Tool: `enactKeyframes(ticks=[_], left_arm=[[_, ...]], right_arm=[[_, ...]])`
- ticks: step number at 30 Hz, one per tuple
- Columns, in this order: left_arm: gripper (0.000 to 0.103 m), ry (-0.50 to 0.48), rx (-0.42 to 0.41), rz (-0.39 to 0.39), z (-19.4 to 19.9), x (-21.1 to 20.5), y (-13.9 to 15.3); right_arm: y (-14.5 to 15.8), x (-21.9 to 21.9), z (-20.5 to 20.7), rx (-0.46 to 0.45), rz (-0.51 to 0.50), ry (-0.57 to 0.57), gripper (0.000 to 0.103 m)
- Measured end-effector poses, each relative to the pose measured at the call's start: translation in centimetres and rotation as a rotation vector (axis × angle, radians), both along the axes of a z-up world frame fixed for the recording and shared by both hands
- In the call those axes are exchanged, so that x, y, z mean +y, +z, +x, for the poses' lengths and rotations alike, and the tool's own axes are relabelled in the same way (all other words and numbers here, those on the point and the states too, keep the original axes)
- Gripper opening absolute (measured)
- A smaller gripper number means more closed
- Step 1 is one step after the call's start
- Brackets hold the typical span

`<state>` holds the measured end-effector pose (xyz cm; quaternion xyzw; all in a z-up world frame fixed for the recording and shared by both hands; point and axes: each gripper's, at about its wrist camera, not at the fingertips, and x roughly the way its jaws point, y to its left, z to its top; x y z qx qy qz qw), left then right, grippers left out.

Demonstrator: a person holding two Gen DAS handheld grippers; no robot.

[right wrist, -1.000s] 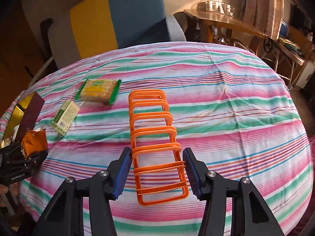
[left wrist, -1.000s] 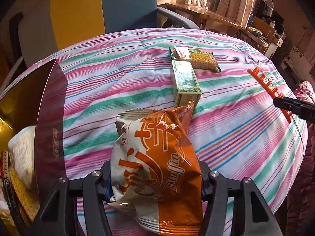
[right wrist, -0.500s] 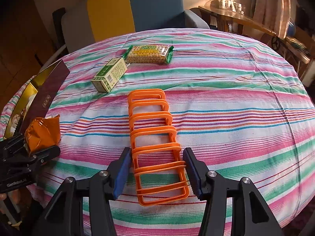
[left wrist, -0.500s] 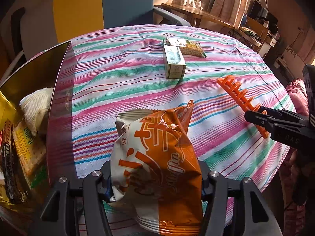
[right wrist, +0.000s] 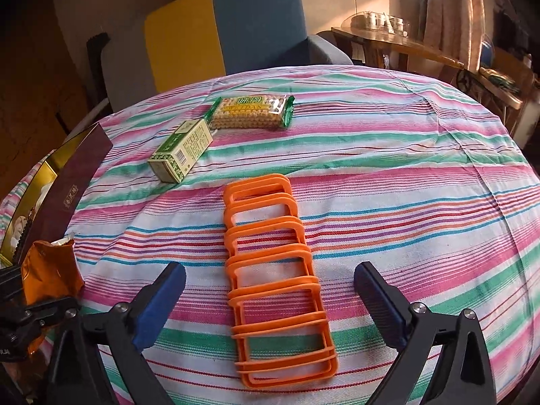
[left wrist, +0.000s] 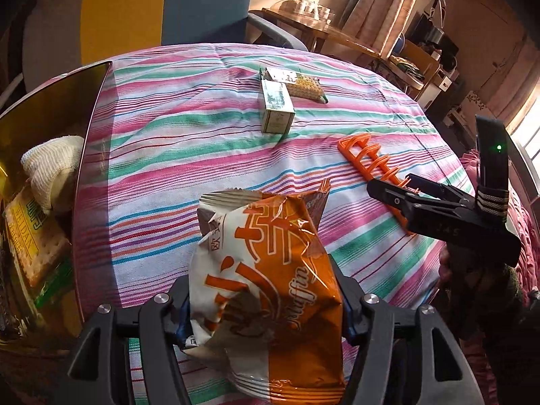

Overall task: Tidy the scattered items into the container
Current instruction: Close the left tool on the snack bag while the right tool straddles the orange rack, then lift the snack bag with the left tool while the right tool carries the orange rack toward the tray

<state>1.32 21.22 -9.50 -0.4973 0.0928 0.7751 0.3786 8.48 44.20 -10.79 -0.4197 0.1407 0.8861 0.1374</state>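
Note:
My left gripper (left wrist: 263,307) is shut on an orange and white muffin packet (left wrist: 270,276) and holds it above the near table edge, right of the open gold-lined box (left wrist: 50,108). The packet also shows in the right wrist view (right wrist: 47,270). My right gripper (right wrist: 270,290) is open, its jaws wide on either side of an orange plastic rack (right wrist: 273,270) that lies flat on the striped cloth. The rack also shows in the left wrist view (left wrist: 368,158). A green carton (right wrist: 182,150) and a cracker pack (right wrist: 253,111) lie farther back.
The box holds a white cloth bundle (left wrist: 50,168) and a cracker pack (left wrist: 33,236). Its dark lid (right wrist: 67,189) stands up at the table's left. A blue and yellow chair (right wrist: 222,23) stands behind the round table. A wooden side table (right wrist: 398,44) is at the back right.
My right gripper has opened and let go of the orange rack, which now lies on the cloth. My left gripper still holds the muffin packet and has drawn back toward the box.

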Motion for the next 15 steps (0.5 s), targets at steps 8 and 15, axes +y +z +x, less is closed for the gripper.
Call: enactKeyframes(ticks=[8,15], left_arm=[[0.066,-0.034,0.064,0.009,0.5,0.8,1.2],[0.066,-0.047,0.115,-0.027,0.7,0.6,1.8]], right_arm=[[-0.7,-1.4,-0.8,-0.047,0.104,-0.004,0.103],[-0.8,-1.2,-1.0,-0.062,0.1,-0.012,0.103]])
